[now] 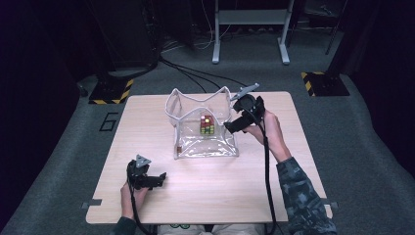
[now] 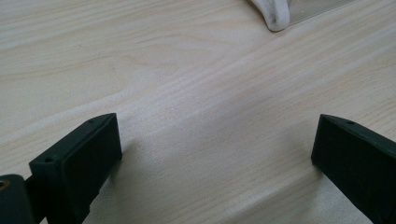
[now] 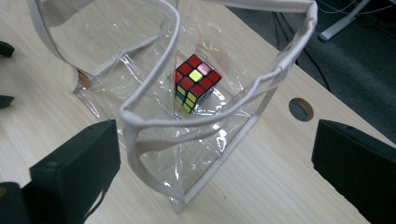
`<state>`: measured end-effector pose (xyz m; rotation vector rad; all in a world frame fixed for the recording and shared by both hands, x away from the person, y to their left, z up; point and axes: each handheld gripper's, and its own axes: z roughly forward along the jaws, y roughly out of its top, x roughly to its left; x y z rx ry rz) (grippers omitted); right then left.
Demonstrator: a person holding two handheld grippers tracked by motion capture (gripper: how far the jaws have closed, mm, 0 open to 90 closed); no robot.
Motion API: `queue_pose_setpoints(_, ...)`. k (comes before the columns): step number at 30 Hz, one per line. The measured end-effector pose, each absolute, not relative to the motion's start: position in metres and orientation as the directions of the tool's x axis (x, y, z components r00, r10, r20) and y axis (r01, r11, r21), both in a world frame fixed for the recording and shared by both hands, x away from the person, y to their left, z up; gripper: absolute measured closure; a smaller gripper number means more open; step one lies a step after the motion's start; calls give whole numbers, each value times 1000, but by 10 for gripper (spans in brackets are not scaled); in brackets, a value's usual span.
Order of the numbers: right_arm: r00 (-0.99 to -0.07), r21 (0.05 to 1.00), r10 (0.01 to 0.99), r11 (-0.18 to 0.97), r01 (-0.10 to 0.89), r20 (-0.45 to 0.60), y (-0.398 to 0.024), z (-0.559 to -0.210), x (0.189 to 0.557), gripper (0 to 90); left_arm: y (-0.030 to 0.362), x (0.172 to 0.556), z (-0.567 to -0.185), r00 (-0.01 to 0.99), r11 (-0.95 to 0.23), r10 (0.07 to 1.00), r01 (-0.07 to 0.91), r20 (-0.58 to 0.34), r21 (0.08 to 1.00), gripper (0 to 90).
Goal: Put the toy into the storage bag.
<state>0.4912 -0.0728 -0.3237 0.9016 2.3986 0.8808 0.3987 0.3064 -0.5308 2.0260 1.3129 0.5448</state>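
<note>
- My right gripper [image 1: 234, 122] hangs at the right side of the clear bag [image 1: 205, 142], just above the table [image 1: 205, 196]; its jaws stand wide apart with nothing between the pads.
- In the right gripper view, the bag's white-trimmed rim [image 3: 196, 122] lies between and beyond my two black jaws, untouched by either.
- The puzzle cube [image 1: 207, 125] sits inside the bag on its bottom, toward the far side; in the right gripper view its top face [image 3: 198, 77] shows red squares with one yellow-green square in the middle.
- The bag stands open-mouthed at the middle of the table, its walls upright and slightly buckled.
- My left gripper [image 1: 157, 178] rests low at the near left of the table, well apart from the bag; its jaws are spread wide over bare wood and hold nothing.
- In the left gripper view, a corner of the bag [image 2: 276, 16] shows at the far edge.
- A round hole [image 3: 301, 109] in the table lies just right of the bag in the right gripper view.
</note>
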Motion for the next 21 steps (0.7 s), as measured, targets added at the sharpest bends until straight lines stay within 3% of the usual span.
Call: queue_pose_setpoints(21,-680,656,712,598,460,-173,-98,-368,456,6,306,399,-531,411,-282,912,641,-9,714,13)
